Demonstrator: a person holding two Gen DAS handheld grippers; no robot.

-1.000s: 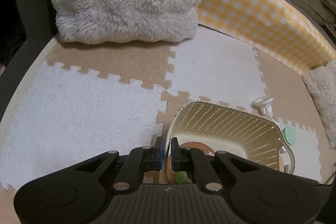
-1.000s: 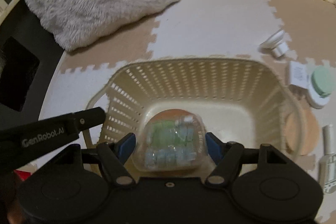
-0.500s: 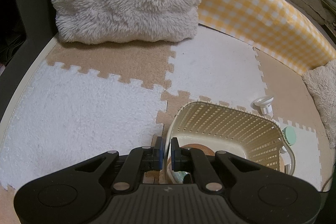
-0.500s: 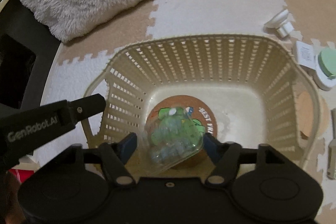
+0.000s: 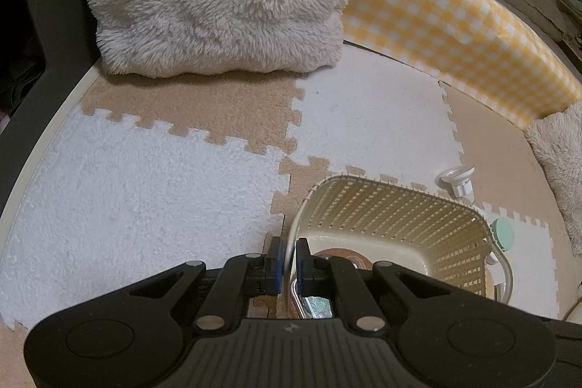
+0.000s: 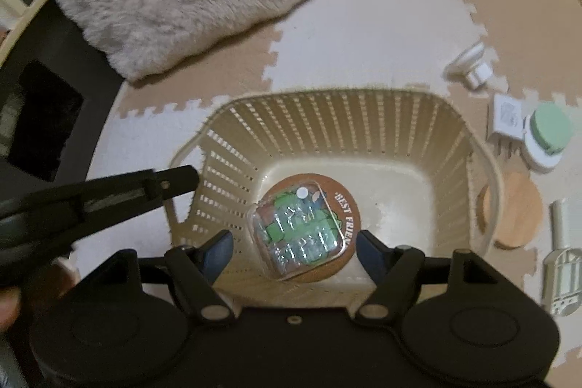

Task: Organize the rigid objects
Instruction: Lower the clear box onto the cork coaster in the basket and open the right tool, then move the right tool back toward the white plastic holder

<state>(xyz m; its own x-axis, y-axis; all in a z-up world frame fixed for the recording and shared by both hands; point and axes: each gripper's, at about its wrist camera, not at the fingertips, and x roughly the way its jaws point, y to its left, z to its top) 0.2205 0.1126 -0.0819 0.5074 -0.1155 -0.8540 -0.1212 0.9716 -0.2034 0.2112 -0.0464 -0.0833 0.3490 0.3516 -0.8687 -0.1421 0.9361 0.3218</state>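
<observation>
1. Judging the clear plastic case [image 6: 299,231]: light, stiff, probably slick on its glossy faces, and likely to flex or crack under a hard squeeze; best taken across 2 opposite short edges, not the flat lid.
2. Lying now on the round brown coaster [image 6: 340,206] at the bottom of the cream slatted basket [image 6: 363,119], flat and slightly askew, touching no pad.
3. Right gripper [image 6: 294,250]: jaws spread wide above the case, nothing between the pads pressing; have just been opening.
4. Left gripper [image 5: 286,262]: pinched onto the basket's thin rim handle [image 5: 290,251], steadying the basket at its near-left corner.
5. Compared with a second ago: case then sat between the right pads, up near the camera; half a second ago tilted and dropping; now settled on the coaster, with the basket floor seen from higher up.
6. Left view unchanged across all 3 moments, same pinch on the rim.
7. Waiting outside on the foam mat [image 6: 382,35]: white suction hook [image 6: 469,66], white box [image 6: 507,117], green-topped puck [image 6: 549,133], wooden disc [image 6: 516,210], white clip [image 6: 562,275]. All small, hard, light; likely easy to pinch by their sides.
</observation>
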